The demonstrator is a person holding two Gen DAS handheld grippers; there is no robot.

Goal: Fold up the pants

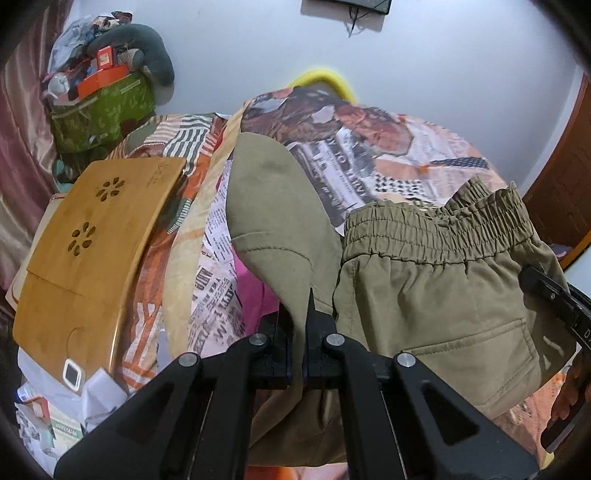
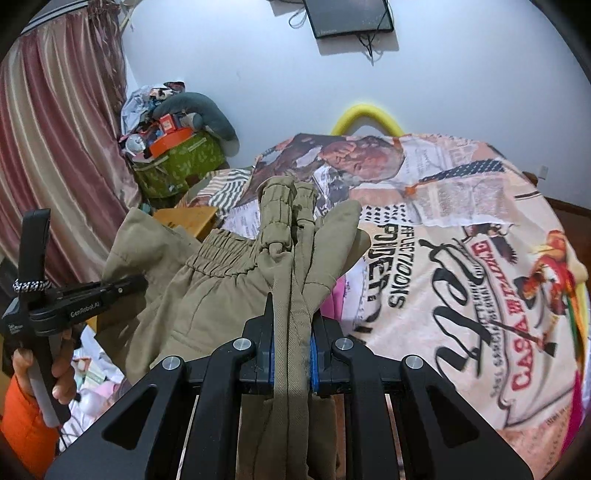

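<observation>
Two grippers hold the olive pants above the bed

Two wrist views show one bed covered by a printed blanket [image 2: 461,258] with newspaper pictures. Behind the blanket stands a white wall [image 2: 443,74] with a dark screen [image 2: 351,18] mounted high. Left of the blanket hang pink curtains [image 2: 55,147], next to a green bag [image 2: 181,162] full of clutter. A bamboo lap tray [image 1: 96,243] lies at the blanket's left edge.

The pants [image 1: 436,273] hang over the blanket, lifted between both tools. The left gripper [image 1: 297,314] points steeply down, its jaws fully closed on thin fabric. The right gripper [image 2: 291,314] has its jaws nearly closed on a thick bunch of pants cloth. A hand [image 2: 61,373] in an orange sleeve [image 2: 22,421] grips the left tool's handle.
</observation>
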